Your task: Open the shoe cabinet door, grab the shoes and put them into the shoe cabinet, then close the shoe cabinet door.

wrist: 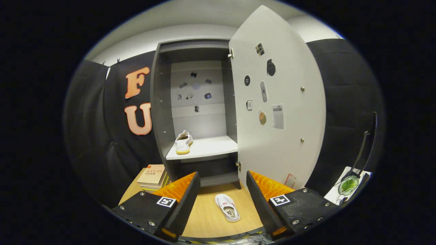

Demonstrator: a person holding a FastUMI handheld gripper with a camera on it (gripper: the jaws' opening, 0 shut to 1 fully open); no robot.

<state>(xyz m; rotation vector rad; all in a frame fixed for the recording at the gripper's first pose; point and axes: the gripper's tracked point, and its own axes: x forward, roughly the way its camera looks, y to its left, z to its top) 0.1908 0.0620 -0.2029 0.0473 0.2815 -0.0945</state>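
The dark grey shoe cabinet (160, 102) stands ahead with its white door (282, 136) swung wide open to the right. One white shoe (183, 142) sits on the left of the cabinet's white shelf (211, 148), heel toward me. A second white shoe (227, 207) lies on the wooden table (207, 217) between my fingers, below the cabinet front. My gripper (223, 182) is open and holds nothing; it hovers above the table in front of the cabinet.
A stack of books (153, 177) lies on the table left of the cabinet. A lower cabinet compartment (207, 168) is dark. At the far right stands a lamp-like stand with a green item (348, 184) on a white surface.
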